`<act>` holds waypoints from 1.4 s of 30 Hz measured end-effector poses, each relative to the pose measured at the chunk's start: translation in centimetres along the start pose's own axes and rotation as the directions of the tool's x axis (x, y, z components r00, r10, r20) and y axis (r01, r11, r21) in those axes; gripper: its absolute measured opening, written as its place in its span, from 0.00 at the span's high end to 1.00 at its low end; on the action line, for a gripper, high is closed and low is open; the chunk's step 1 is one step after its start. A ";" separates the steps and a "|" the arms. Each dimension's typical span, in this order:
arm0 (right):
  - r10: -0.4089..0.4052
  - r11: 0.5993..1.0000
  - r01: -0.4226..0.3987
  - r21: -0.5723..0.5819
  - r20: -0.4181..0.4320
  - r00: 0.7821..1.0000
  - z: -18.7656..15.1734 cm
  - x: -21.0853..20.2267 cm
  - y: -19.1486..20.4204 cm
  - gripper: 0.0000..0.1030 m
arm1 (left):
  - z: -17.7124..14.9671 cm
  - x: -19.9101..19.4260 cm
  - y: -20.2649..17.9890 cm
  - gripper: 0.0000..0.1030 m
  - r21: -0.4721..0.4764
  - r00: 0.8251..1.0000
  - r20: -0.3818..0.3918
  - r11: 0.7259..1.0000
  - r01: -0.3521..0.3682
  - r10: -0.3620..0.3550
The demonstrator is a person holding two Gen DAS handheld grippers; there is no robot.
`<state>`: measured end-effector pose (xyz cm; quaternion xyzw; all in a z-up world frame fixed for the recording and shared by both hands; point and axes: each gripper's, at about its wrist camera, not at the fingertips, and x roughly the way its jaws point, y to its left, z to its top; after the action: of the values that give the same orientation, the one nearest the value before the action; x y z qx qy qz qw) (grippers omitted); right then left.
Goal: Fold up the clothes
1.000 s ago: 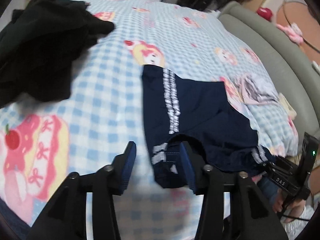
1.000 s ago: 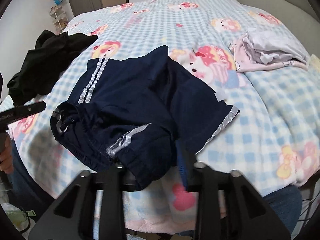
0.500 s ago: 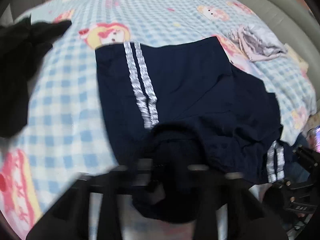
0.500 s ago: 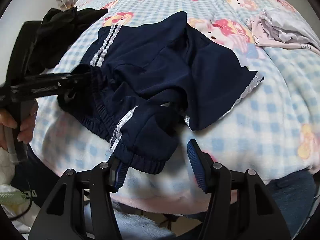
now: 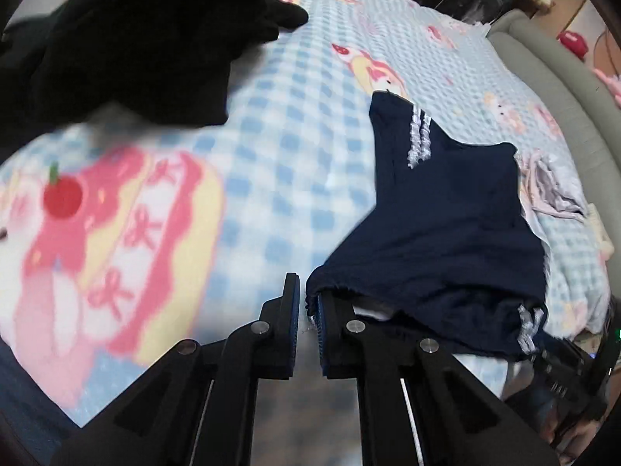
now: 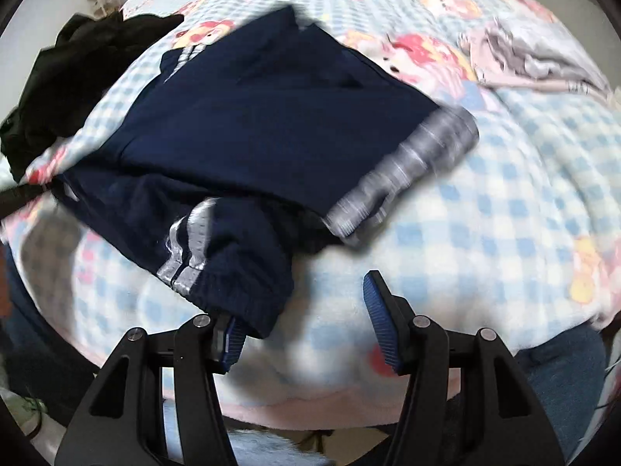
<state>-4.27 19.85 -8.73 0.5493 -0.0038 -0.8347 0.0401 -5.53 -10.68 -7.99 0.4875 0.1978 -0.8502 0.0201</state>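
Note:
Navy shorts [image 5: 446, 229] with white side stripes lie on the blue checked blanket [image 5: 295, 163]. My left gripper [image 5: 308, 310] is shut on the shorts' elastic waistband corner, at the near edge of the bed. In the right wrist view the shorts [image 6: 271, 128] are spread and blurred. My right gripper [image 6: 302, 318] is open; the striped waistband end drapes over its left finger [image 6: 229, 338], and the right finger [image 6: 378, 310] stands apart over the blanket [image 6: 485, 213].
A black garment pile [image 5: 128, 42] lies at the far left of the bed, also in the right wrist view [image 6: 66, 77]. A crumpled pale lilac garment [image 6: 531, 54] lies at the far right. A grey bed frame [image 5: 555, 73] curves along the right side.
My left gripper has closed on the waistband corner and pulled left, stretching the shorts. My right gripper has stayed open, and the shorts have shifted across the blanket.

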 end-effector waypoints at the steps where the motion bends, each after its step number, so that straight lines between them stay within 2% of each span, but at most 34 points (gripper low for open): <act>1: 0.010 1.000 -0.011 0.010 0.011 1.000 0.1 -0.4 -0.2 0.44 | 0.0 -0.3 -0.4 0.91 0.021 1.000 0.011 1.000 0.001 -0.001; 4: 0.049 0.999 -0.049 0.005 0.032 0.998 0.3 -1.0 0.1 0.44 | 0.7 -1.4 -1.7 0.88 0.103 0.999 0.052 0.995 0.011 -0.017; 6: 0.074 0.997 -0.074 -0.004 0.036 0.997 0.4 -1.0 0.4 0.42 | 0.9 -1.1 -2.6 0.71 0.154 0.998 0.050 0.988 0.024 -0.032; 7: 0.075 0.997 -0.074 -0.011 0.035 0.997 0.4 -0.8 0.7 0.40 | 0.9 -0.6 -3.0 0.50 0.164 0.999 0.032 0.986 0.032 -0.038; 8: 0.075 0.997 -0.074 -0.018 0.035 0.997 0.4 -0.7 0.9 0.34 | 1.0 0.2 -3.1 0.44 0.160 0.999 0.003 0.986 0.043 -0.044; 10: 0.076 0.997 -0.075 -0.032 0.035 0.997 0.4 -0.4 1.4 0.39 | 1.1 1.9 -3.2 0.47 0.144 0.997 -0.060 0.987 0.064 -0.056; 12: 0.077 0.996 -0.075 -0.045 0.035 0.996 0.4 0.0 1.9 0.80 | 0.6 2.1 -3.2 0.78 0.142 0.996 -0.077 0.989 0.049 -0.038; 15: 0.060 0.997 -0.057 -0.057 0.053 0.997 0.5 -0.2 2.1 0.89 | 0.3 0.8 -3.1 0.87 0.150 0.999 -0.030 0.988 0.046 -0.042; 17: 0.009 0.999 -0.005 -0.043 0.105 0.994 0.8 -1.5 1.2 0.90 | 0.8 -0.6 -2.8 0.87 0.142 0.998 0.010 0.988 0.062 -0.064; 20: -0.012 1.000 0.009 0.021 0.161 0.987 1.3 -3.4 -0.8 0.90 | 1.1 -1.9 -2.9 0.87 0.143 0.993 0.026 0.984 0.106 -0.111; 23: 0.006 0.998 -0.015 0.056 0.156 0.988 1.3 -3.9 -2.5 0.90 | 0.3 -1.4 -3.0 0.87 0.149 0.994 -0.020 0.983 0.109 -0.108; 27: -0.030 0.998 0.023 0.052 0.138 0.990 0.1 -3.2 -2.7 0.90 | -0.8 -0.3 -2.3 0.82 0.115 0.993 -0.062 0.988 0.102 -0.096; 29: -0.064 0.998 0.059 0.038 0.137 0.989 0.1 -3.0 -2.7 0.90 | -0.9 -0.8 -2.5 0.81 0.122 0.992 -0.052 0.985 0.118 -0.113; 32: -0.069 0.997 0.064 0.036 0.166 0.984 0.6 -3.9 -3.2 0.90 | -1.0 -1.8 -3.0 0.81 0.139 0.989 -0.033 0.980 0.145 -0.142; 35: -0.033 0.999 0.025 0.038 0.207 0.978 1.0 -5.6 -3.5 0.88 | -0.3 -4.1 -3.8 0.80 0.180 0.974 0.028 0.959 0.217 -0.226; 37: 0.026 0.999 -0.034 0.039 0.180 0.983 1.5 -5.5 -3.7 0.73 | 0.1 -4.6 -3.6 0.75 0.159 0.982 0.075 0.974 0.161 -0.175; 38: 0.020 0.999 -0.024 0.026 0.154 0.988 1.5 -4.7 -3.4 0.68 | 0.3 -4.8 -3.4 0.69 0.145 0.985 0.099 0.981 0.127 -0.142; 40: 0.001 1.000 -0.002 0.011 0.107 0.994 1.0 -3.1 -2.9 0.68 | 0.3 -4.4 -2.7 0.69 0.113 0.986 0.088 0.985 0.128 -0.138; 42: 0.013 1.000 -0.015 0.023 0.066 0.998 0.3 -1.9 -2.7 0.68 | -0.2 -4.6 -1.9 0.69 0.088 0.983 0.076 0.983 0.161 -0.168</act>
<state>-3.91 22.62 -6.98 0.5220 -0.0186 -0.8518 0.0395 -3.45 -9.57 -3.63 0.4339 0.2019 -0.8758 -0.0619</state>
